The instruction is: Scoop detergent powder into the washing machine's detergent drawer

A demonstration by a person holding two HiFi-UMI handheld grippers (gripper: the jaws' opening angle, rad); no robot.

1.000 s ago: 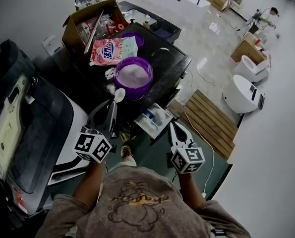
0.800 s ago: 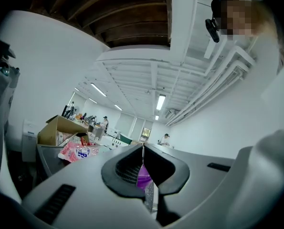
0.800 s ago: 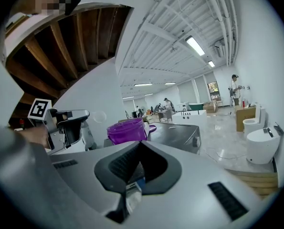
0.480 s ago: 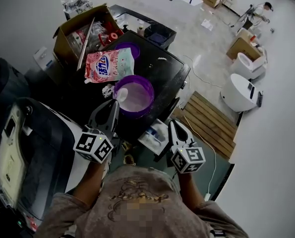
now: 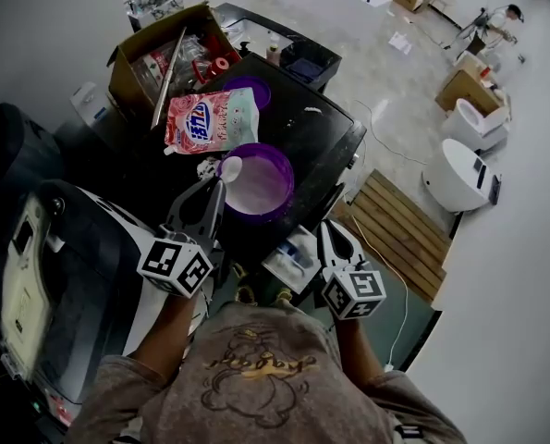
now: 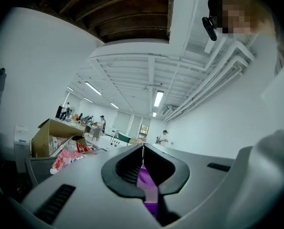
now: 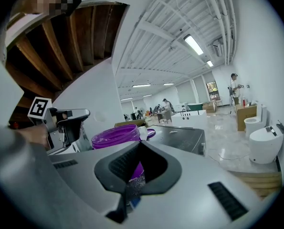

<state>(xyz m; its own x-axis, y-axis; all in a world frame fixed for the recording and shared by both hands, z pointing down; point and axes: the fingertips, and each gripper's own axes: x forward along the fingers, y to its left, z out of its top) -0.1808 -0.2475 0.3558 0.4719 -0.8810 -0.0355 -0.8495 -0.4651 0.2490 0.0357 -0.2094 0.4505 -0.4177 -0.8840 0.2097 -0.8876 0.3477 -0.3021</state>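
Note:
A purple bowl (image 5: 258, 181) of white detergent powder stands on the black washing machine top (image 5: 325, 132). My left gripper (image 5: 215, 185) is shut on the handle of a white scoop (image 5: 228, 166), whose head sits at the bowl's left rim. In the left gripper view the jaws (image 6: 142, 148) are closed, with purple showing behind them. The white detergent drawer (image 5: 296, 253) juts open from the machine's front, below the bowl. My right gripper (image 5: 329, 231) is shut and empty, just right of the drawer. In the right gripper view the bowl (image 7: 115, 134) is ahead on the left.
A pink detergent bag (image 5: 210, 120) lies behind the bowl, with a purple lid (image 5: 248, 89) beyond it. A cardboard box (image 5: 154, 49) of items stands at the back left. Another dark machine (image 5: 67, 276) is at the left. A wooden pallet (image 5: 399, 231) lies on the floor at the right.
The left gripper has carried the scoop from below the bowl's near edge up to its left rim. The right gripper stays by the drawer. The head view has shifted slightly.

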